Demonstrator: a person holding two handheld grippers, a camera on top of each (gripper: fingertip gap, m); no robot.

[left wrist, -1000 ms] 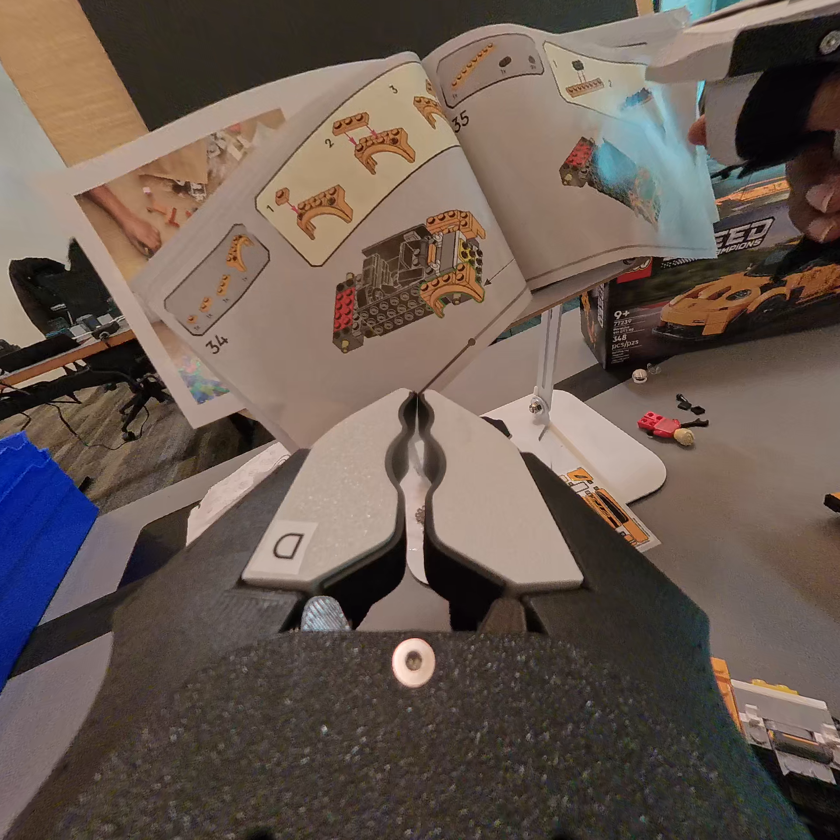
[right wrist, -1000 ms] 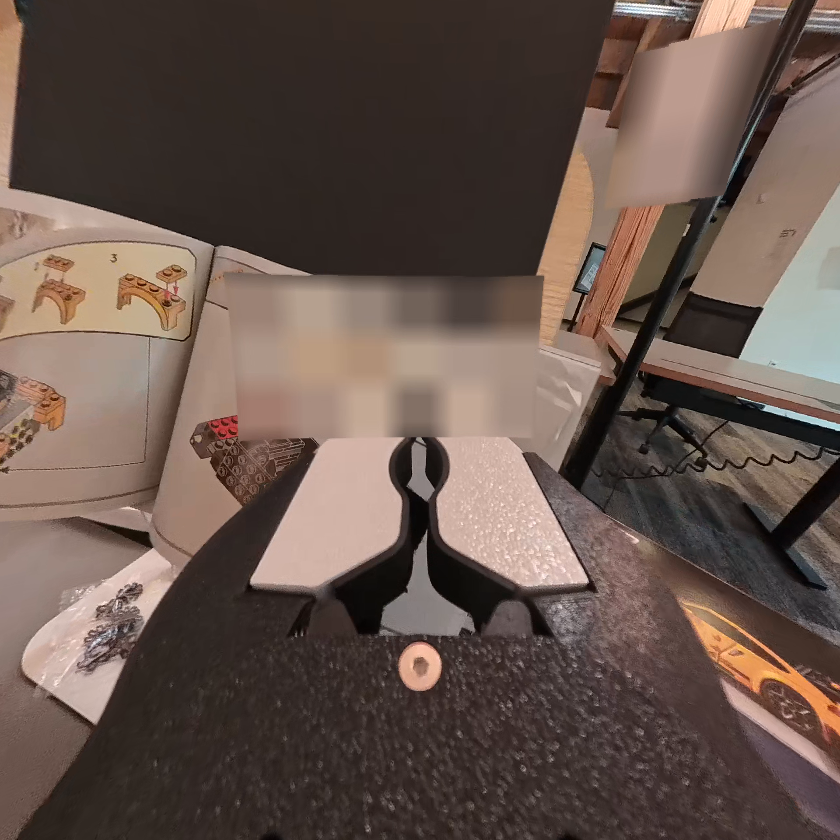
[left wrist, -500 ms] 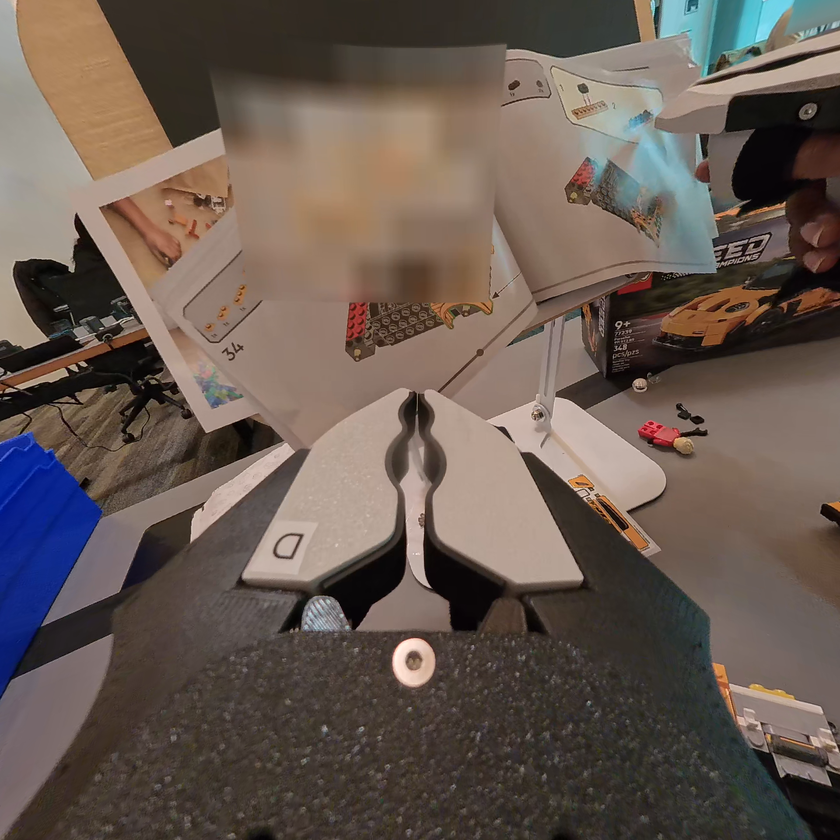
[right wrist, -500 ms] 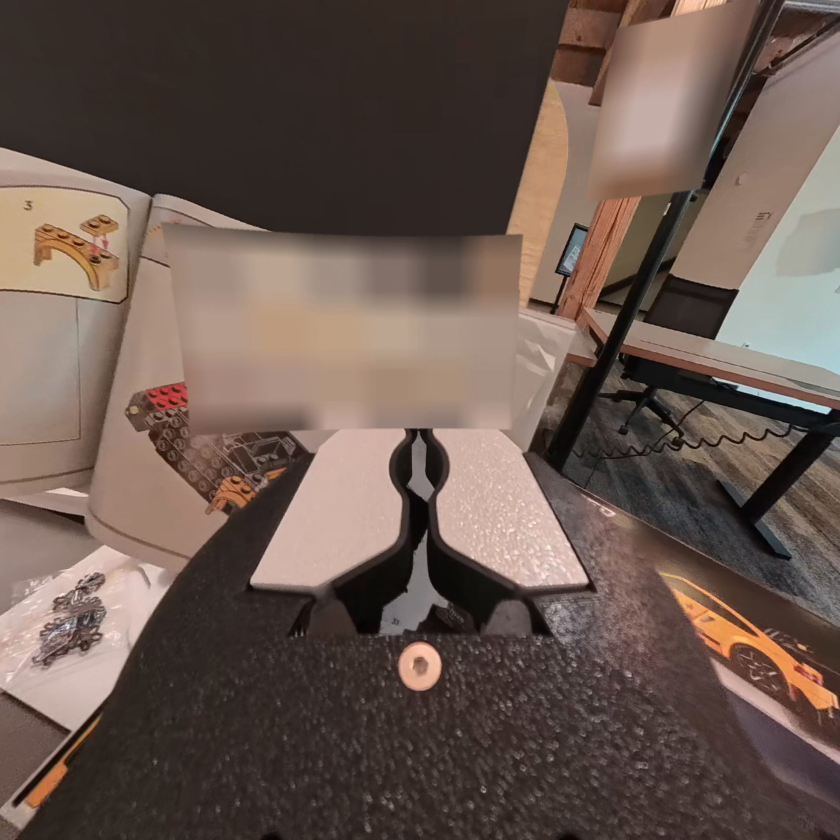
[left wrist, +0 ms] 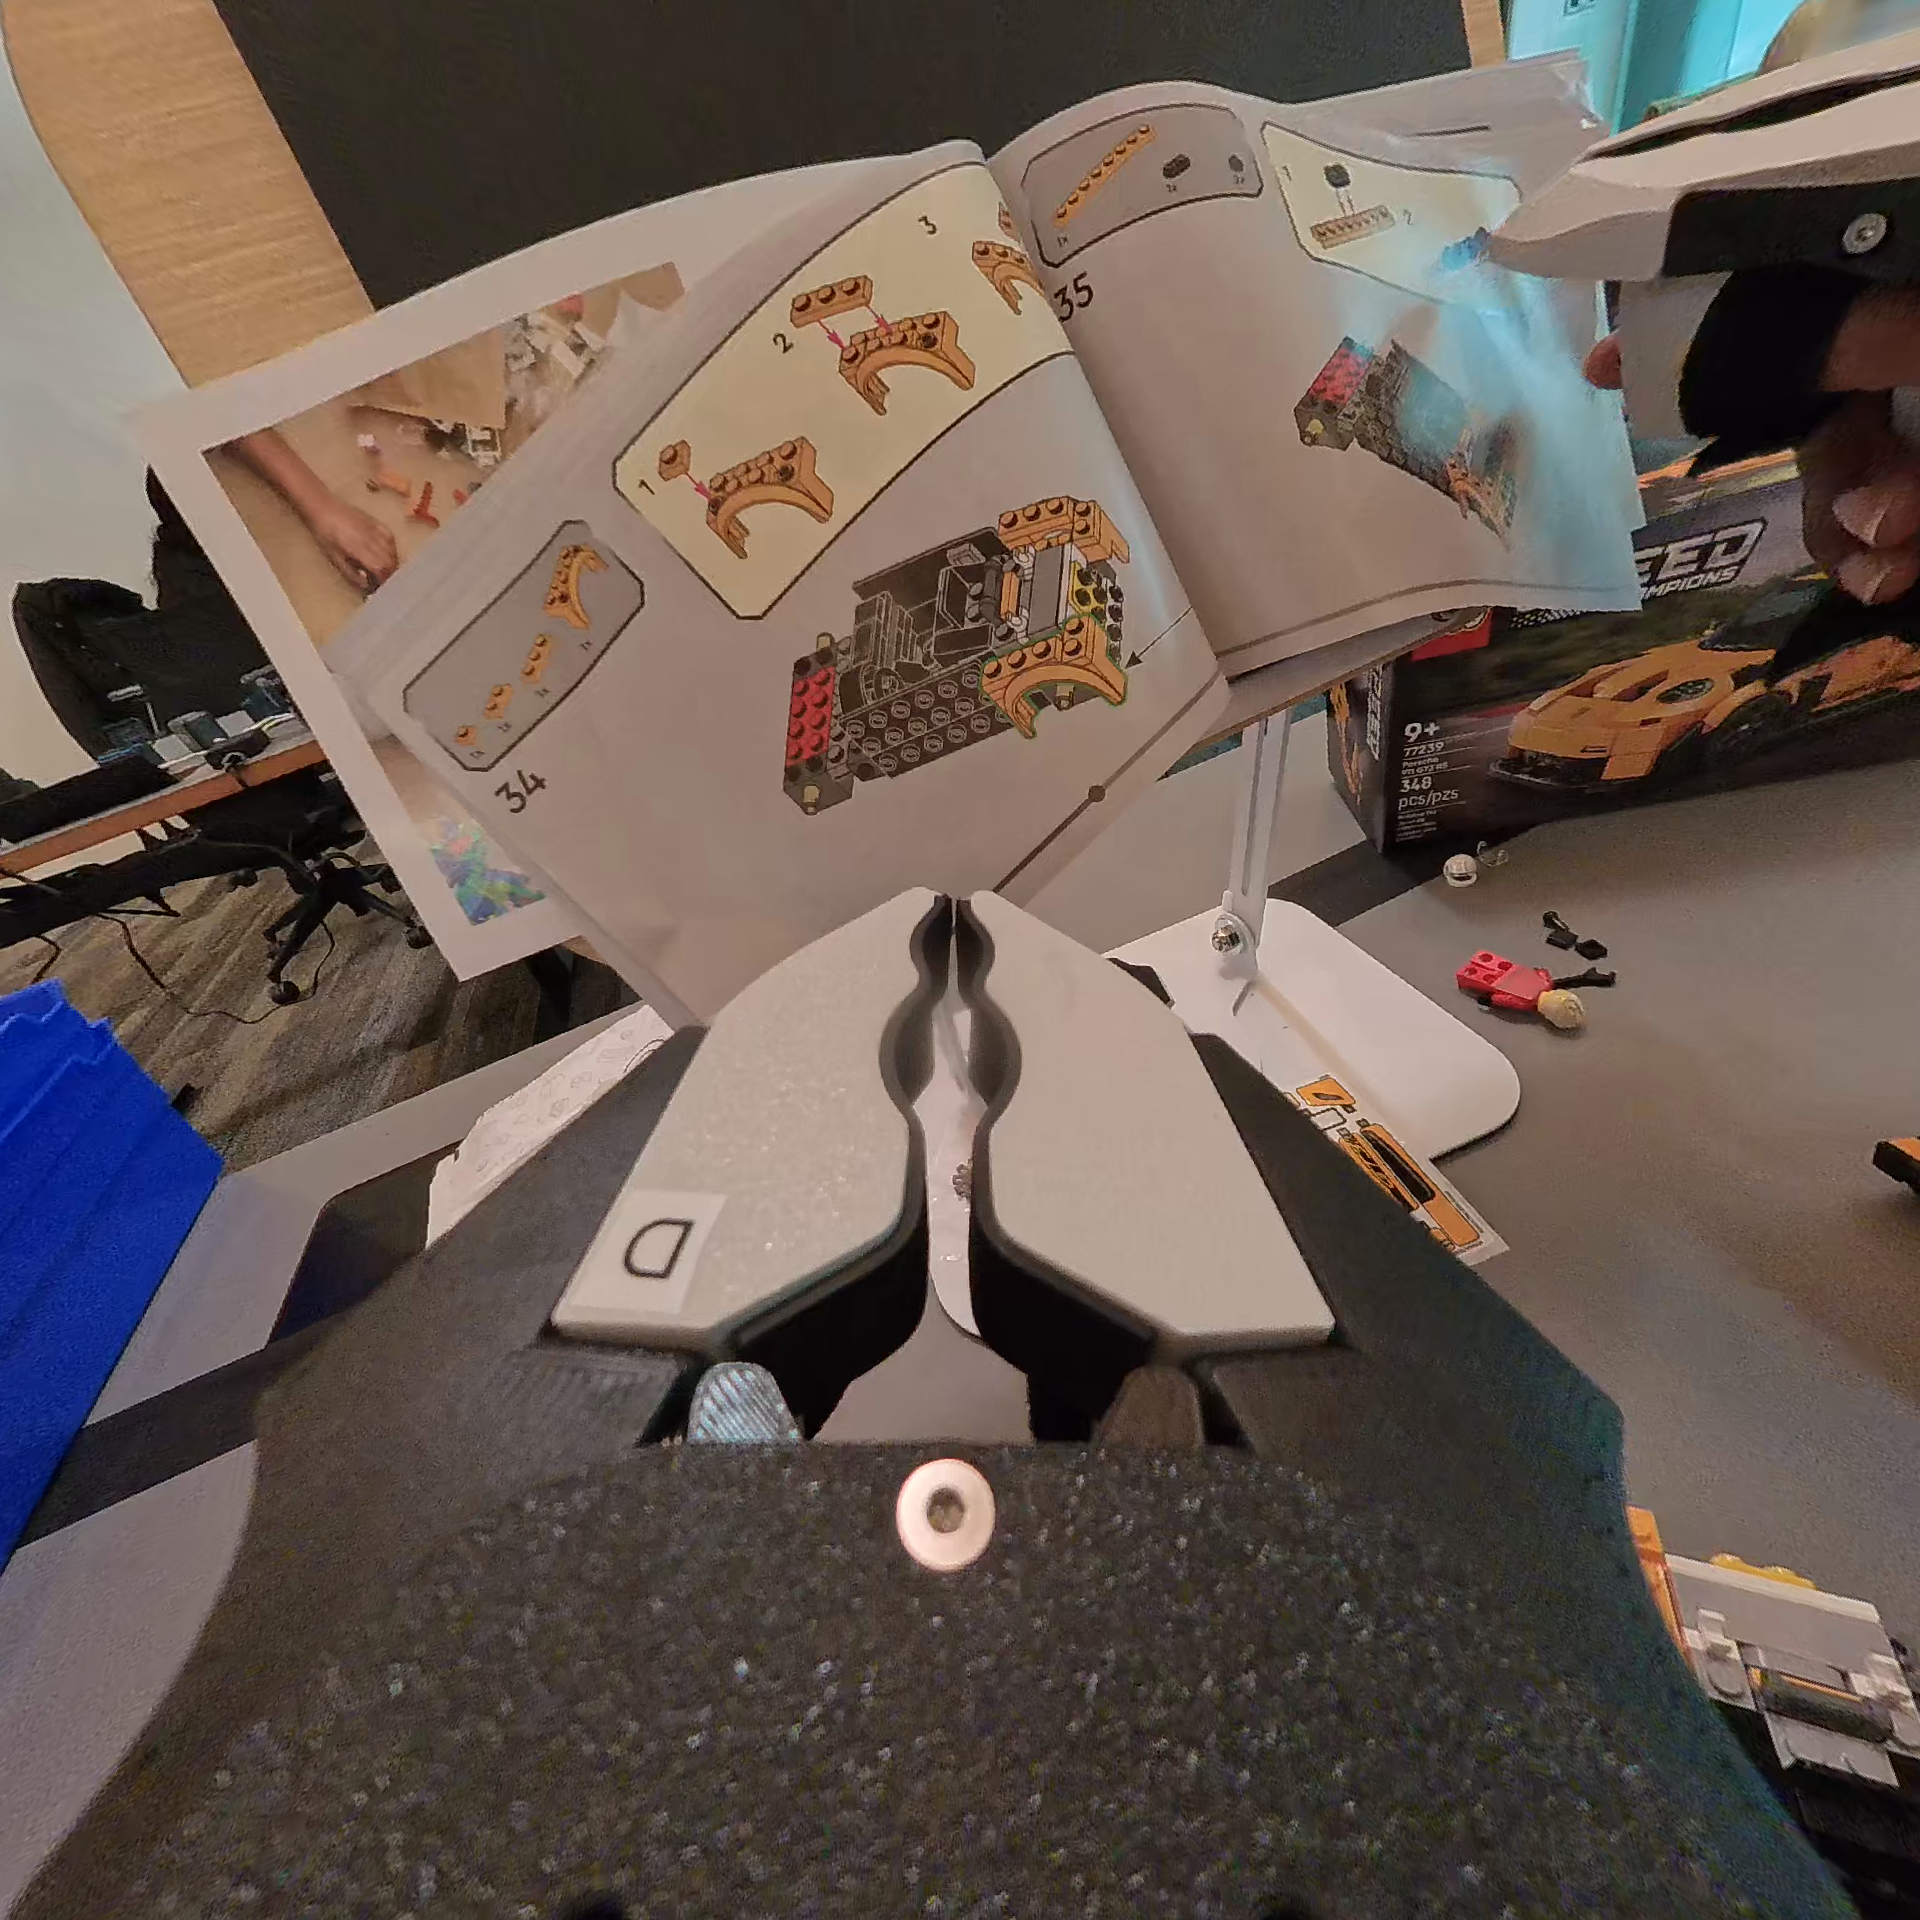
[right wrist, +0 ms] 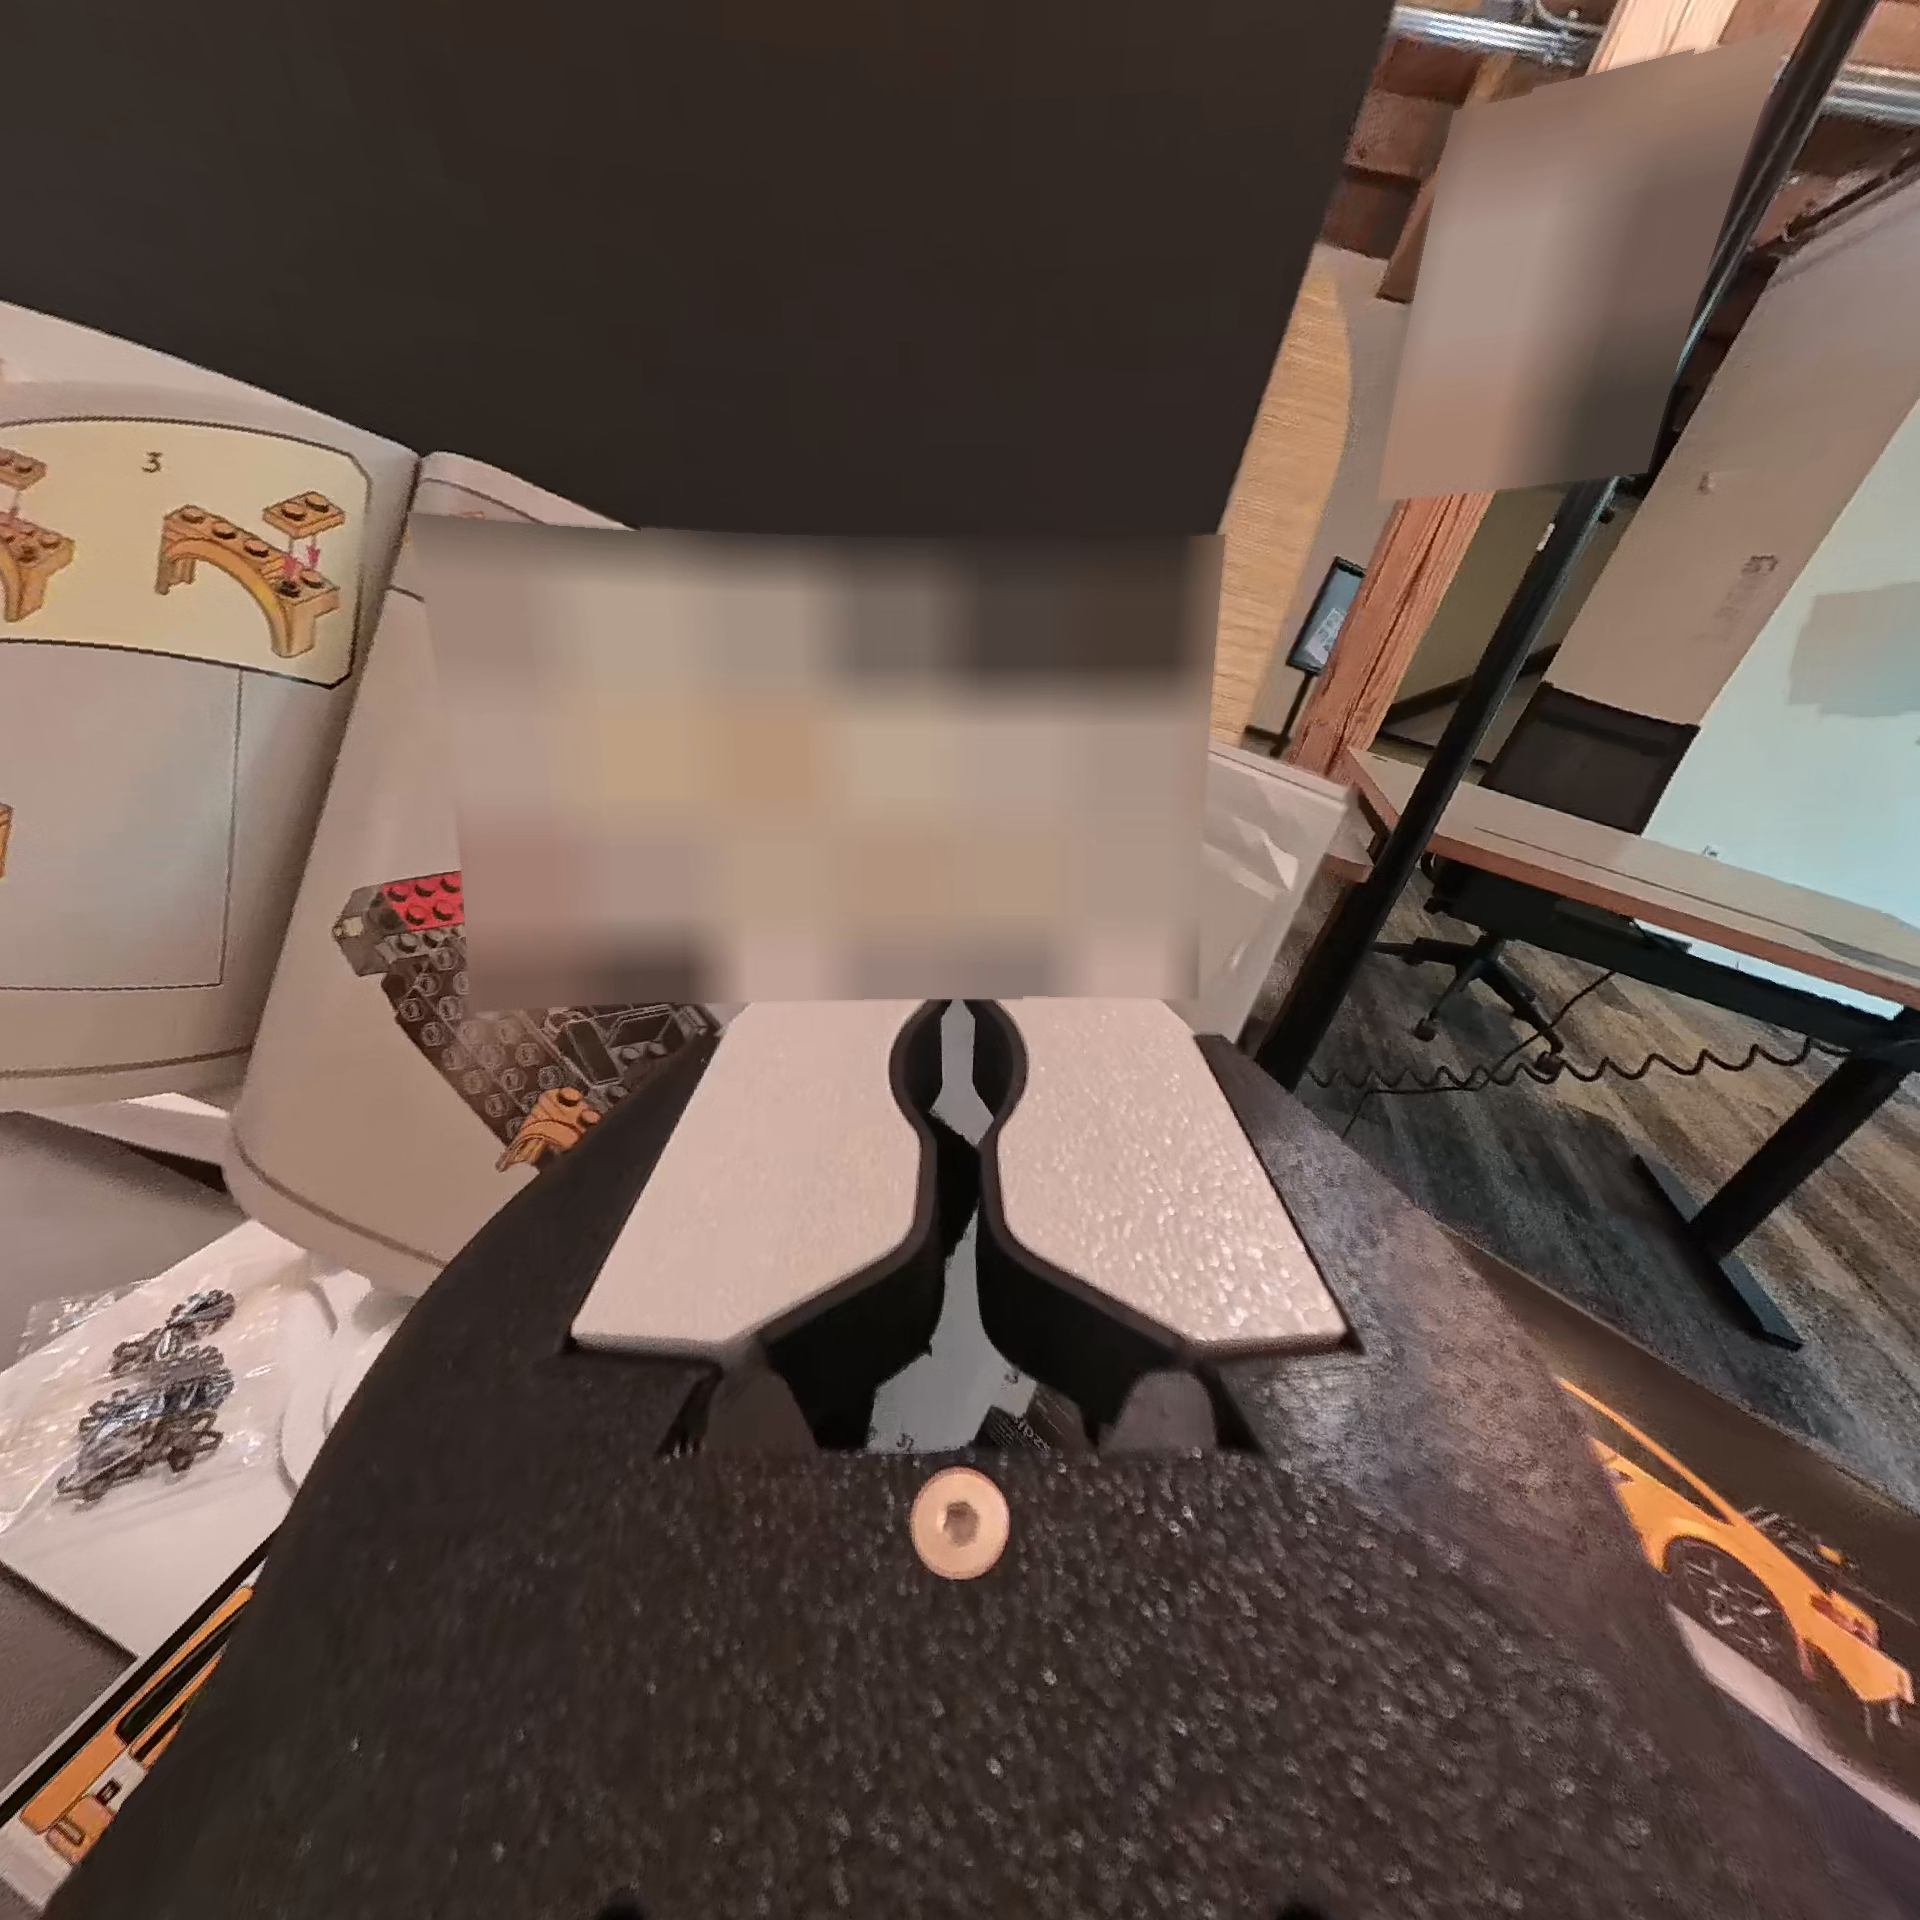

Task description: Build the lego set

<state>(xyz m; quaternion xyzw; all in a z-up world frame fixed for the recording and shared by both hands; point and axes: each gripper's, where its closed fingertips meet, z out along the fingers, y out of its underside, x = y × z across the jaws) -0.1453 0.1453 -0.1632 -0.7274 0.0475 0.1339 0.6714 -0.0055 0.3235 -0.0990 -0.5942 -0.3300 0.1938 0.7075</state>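
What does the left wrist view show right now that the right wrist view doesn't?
Only the left wrist view: the blue bin, the red minifigure piece on the grey table, the white stand, the part-built model and the left gripper, jaws shut. Only the right wrist view: a clear bag of black parts and the right gripper. Both: the open instruction booklet and the orange-car box.

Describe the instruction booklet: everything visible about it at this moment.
The instruction booklet is open on a white stand, tilted, its glossy paper pages curving up from the central fold. The pages show printed drawings of orange arch pieces and a dark, partly built model. The left gripper, shut, sits at its lower edge; whether they touch is unclear. The right gripper is at its right page.
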